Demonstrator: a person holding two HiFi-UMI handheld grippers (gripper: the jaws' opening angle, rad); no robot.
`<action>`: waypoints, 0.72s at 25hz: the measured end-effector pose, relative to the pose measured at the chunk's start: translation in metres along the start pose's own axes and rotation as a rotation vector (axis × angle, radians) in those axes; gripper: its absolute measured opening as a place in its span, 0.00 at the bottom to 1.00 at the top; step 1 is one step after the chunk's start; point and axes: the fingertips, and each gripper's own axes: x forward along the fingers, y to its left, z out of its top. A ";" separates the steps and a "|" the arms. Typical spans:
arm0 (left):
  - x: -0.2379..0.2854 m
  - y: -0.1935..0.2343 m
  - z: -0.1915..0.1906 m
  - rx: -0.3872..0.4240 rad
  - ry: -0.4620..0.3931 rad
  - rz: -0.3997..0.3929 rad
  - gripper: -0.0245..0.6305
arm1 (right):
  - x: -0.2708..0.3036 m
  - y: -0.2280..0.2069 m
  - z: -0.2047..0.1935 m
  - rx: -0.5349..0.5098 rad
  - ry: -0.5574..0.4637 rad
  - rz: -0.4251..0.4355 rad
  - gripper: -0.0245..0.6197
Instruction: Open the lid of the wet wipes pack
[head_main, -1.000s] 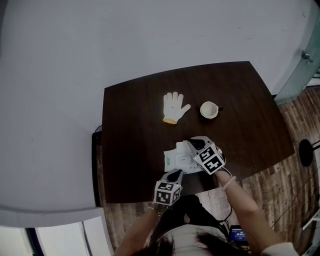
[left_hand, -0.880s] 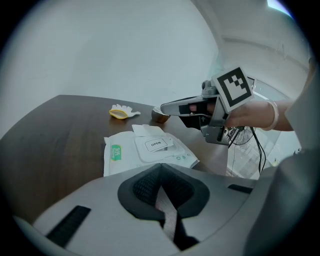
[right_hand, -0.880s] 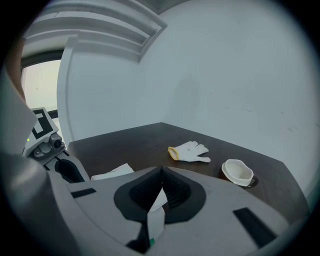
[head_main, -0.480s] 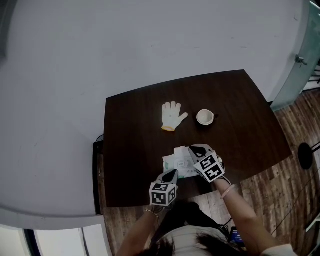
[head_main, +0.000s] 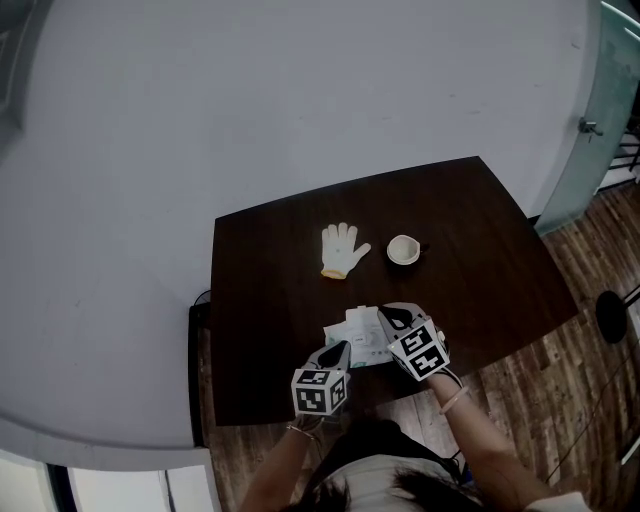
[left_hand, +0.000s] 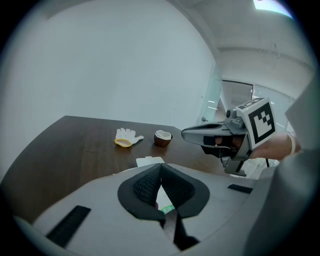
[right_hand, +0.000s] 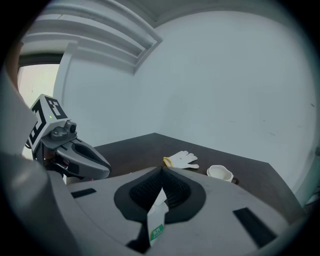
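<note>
The wet wipes pack (head_main: 356, 331) lay near the front edge of the dark wooden surface (head_main: 262, 300), caught between both tools. The left hand-held gripper (left_hand: 160, 173) came at the pack from its near left corner, its jaws pressed together on the pack's white film, a bit of green print showing between the pads. The right hand-held gripper (right_hand: 161, 181) stood over the pack's right side, its jaws closed on a thin white flap (right_hand: 157, 219) with a green mark, which stood up from the pack. Beyond the pack, well apart from it, a white work glove (head_main: 340, 250) lay flat, and a small cup (head_main: 403, 250) stood to the glove's right. Behind the pack's surface rose a plain grey wall (head_main: 200, 120); to the right of it ran wood-plank floor (head_main: 560, 395) and a glass door (head_main: 612, 110).
</note>
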 end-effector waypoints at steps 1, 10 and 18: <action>-0.002 -0.001 0.004 -0.001 -0.007 0.002 0.07 | -0.004 0.001 0.002 0.000 -0.002 -0.006 0.05; -0.023 -0.012 0.039 0.025 -0.076 0.021 0.07 | -0.038 0.005 0.024 0.036 -0.064 -0.051 0.05; -0.042 -0.024 0.063 0.041 -0.130 0.030 0.07 | -0.066 0.006 0.040 0.030 -0.108 -0.082 0.05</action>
